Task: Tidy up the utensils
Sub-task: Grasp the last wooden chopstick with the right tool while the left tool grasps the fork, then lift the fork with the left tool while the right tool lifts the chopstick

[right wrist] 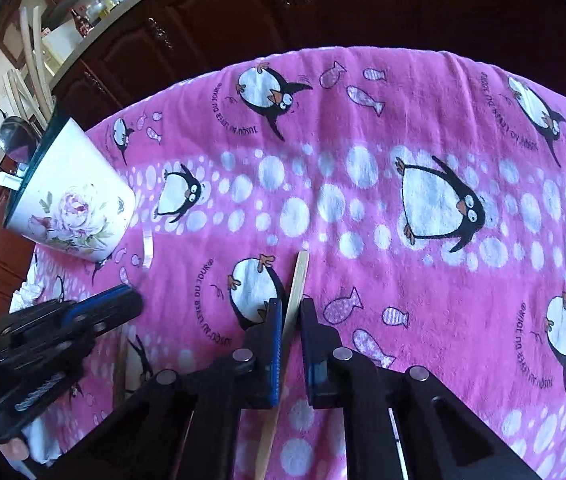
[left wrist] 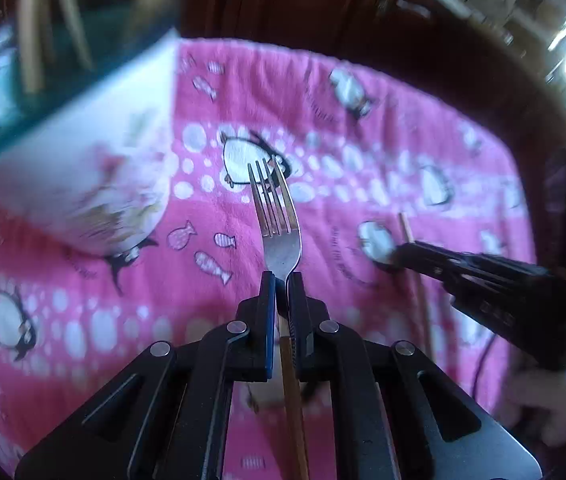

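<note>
1. The left tool (left wrist: 282, 276) is clamped on a fork (left wrist: 279, 236) at its neck, tines pointing away from the camera and held above the pink penguin-print cloth (left wrist: 363, 100) that covers the surface.
2. A wooden handle runs back from the fork's steel head between the tool's fingers (left wrist: 267, 300) toward the camera.
3. The right tool (right wrist: 291, 304) is closed on a pale wooden stick (right wrist: 298, 280), which juts forward past the fingertips over the cloth (right wrist: 443, 100); its lower end passes back beneath the tool.
4. In the left view the right tool (left wrist: 399, 256) appears at the right edge, low over the cloth with the stick (left wrist: 406, 228) showing beyond it, and a hand (left wrist: 555, 404) grips its body.
5. In the right view the left tool (right wrist: 131, 300) enters from the left, blue pads visible, near a white pot (right wrist: 79, 204) painted with pink flowers.
6. The pot stands at the cloth's left edge, tilted in the fisheye view, with long pale utensils (right wrist: 33, 60) and a metal ladle (right wrist: 17, 140) rising from it.
7. The same pot (left wrist: 83, 152) fills the upper left of the left view, blurred, just beside the fork's side of the cloth.
8. Dark wooden cabinets (right wrist: 323, 8) stand behind the surface.
</note>
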`<action>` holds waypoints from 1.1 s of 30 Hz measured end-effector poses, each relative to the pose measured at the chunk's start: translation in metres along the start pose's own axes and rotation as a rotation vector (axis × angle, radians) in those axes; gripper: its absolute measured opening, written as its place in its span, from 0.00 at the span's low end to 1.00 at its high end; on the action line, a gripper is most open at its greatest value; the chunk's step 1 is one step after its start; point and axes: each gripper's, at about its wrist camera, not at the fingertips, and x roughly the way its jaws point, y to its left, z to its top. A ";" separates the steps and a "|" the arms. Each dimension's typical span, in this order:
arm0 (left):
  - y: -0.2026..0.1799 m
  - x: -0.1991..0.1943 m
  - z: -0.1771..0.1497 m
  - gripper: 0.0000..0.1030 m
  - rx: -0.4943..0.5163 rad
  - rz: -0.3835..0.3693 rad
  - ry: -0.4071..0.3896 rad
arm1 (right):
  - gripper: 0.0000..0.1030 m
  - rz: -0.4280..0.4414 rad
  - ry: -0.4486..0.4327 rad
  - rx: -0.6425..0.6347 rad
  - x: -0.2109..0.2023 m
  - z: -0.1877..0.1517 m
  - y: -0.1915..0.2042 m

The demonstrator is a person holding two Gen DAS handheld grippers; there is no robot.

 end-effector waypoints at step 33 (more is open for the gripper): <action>0.104 -0.123 -0.058 0.32 -0.251 -0.033 -0.132 | 0.05 0.147 -0.232 -0.147 -0.140 -0.026 0.077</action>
